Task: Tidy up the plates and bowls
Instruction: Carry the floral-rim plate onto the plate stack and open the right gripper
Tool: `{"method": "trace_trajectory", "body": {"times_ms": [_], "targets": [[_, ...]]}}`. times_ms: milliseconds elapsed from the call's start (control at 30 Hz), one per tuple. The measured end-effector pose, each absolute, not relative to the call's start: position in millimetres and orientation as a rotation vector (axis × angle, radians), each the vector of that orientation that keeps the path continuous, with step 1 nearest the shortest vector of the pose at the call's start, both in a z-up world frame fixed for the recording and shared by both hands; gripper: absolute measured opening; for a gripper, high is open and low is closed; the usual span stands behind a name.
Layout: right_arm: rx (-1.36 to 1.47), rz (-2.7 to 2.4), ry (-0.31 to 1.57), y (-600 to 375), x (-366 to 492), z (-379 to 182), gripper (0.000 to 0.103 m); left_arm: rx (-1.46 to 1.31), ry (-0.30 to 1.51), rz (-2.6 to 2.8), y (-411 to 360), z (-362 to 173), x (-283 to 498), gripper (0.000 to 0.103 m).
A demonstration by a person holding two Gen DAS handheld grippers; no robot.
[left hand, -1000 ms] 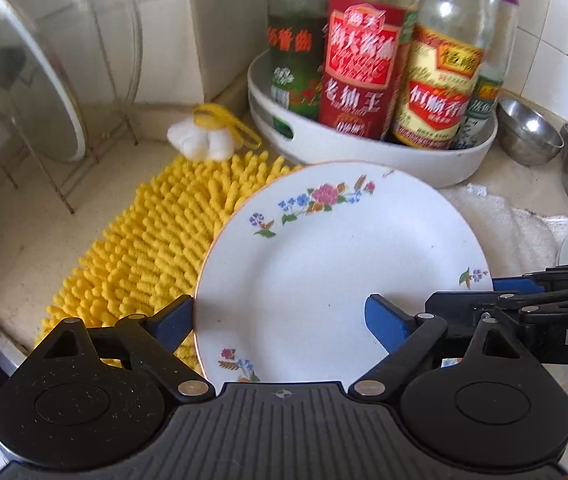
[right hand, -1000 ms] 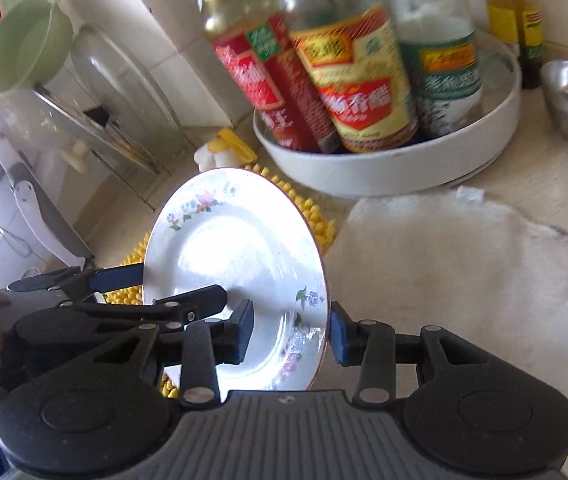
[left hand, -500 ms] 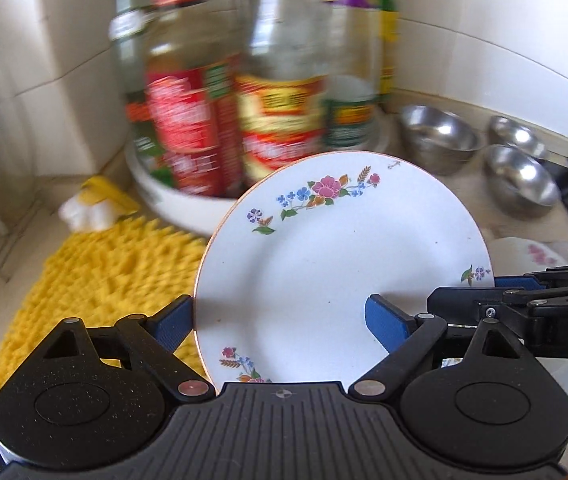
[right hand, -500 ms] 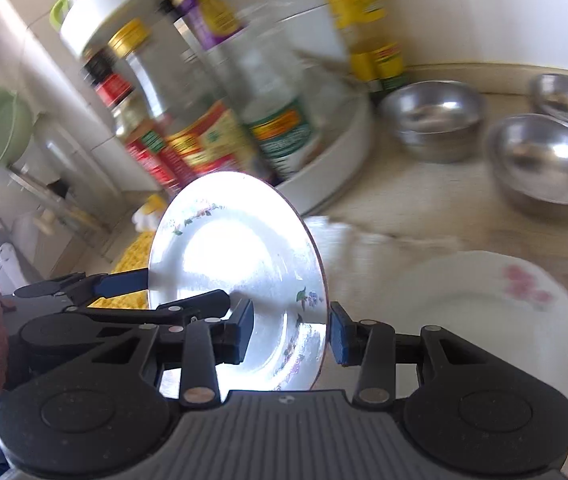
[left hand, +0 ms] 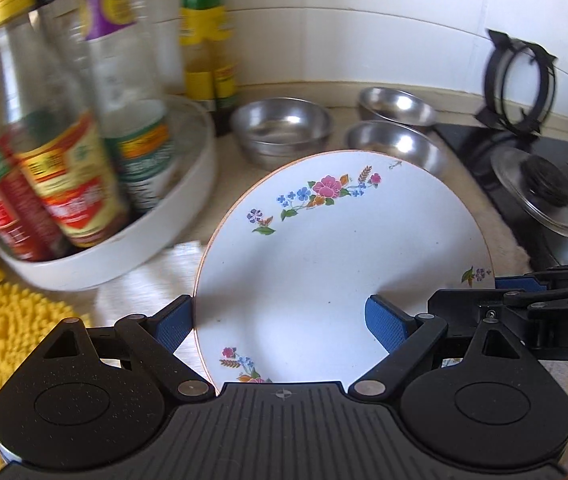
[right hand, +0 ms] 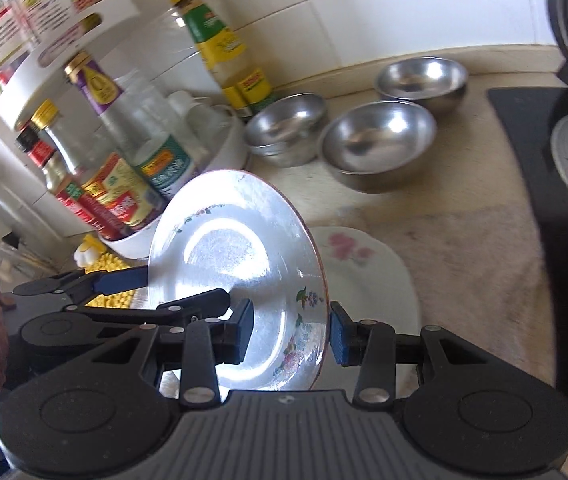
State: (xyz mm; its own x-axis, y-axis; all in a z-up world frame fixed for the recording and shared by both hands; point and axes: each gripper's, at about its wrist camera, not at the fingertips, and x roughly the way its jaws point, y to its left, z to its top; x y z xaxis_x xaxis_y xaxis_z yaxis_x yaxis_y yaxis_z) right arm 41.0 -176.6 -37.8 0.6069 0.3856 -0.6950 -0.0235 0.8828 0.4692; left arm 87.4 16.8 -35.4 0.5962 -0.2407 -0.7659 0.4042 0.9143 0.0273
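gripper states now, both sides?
Left gripper: shut on the floral plate, at its rim.
Right gripper: shut on the same plate, opposite rim.

The beige stone counter (right hand: 464,216) runs along a white tiled wall. On it stand three steel bowls (right hand: 378,144) near the wall, close to each other. Left of them stands a round white tray (left hand: 132,240) that holds sauce bottles. A yellow fluffy mat (left hand: 8,336) lies beside the tray. A white flowered plate (right hand: 368,272) lies flat on a pale cloth. At the right lies a black stove top (left hand: 532,168).
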Motion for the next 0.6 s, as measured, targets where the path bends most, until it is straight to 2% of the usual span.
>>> {"method": "trace_trajectory", "body": {"times_ms": [600], "targets": [[0.366, 0.18, 0.924, -190.5, 37.7, -45.6, 0.044, 0.239, 0.912, -0.447, -23.7, -53.6, 81.5, 0.092]]}}
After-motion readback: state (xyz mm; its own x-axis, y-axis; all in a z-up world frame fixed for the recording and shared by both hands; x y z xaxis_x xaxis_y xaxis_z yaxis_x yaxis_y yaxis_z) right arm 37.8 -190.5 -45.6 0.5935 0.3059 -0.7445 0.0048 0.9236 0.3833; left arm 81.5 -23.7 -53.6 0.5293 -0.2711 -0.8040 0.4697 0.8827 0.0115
